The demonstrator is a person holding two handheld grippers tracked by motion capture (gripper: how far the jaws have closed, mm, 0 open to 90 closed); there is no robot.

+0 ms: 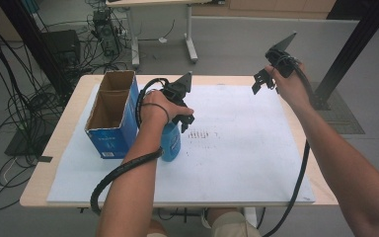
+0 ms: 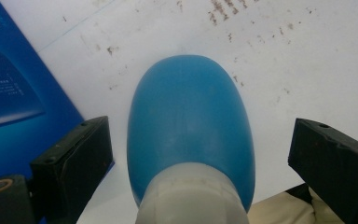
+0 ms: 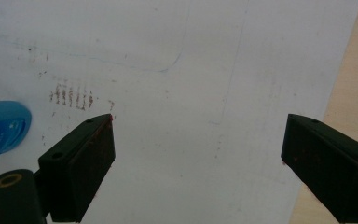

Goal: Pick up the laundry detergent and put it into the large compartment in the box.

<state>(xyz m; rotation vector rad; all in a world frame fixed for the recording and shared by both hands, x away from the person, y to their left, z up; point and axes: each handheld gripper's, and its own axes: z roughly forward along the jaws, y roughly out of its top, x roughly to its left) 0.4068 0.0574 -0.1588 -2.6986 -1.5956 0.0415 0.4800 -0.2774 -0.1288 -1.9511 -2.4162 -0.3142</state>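
Above the white sheet, the left claw [image 2: 200,154] is hovering spread around the smooth blue plastic bottle [image 2: 191,126], which is standing beside the open blue cardboard box [image 1: 112,116]. Next, probably, closing on it. The right claw [image 3: 198,154] is waiting spread.

Print on the blue box [image 2: 9,98] and blue bottle [image 3: 0,128] is too small to read
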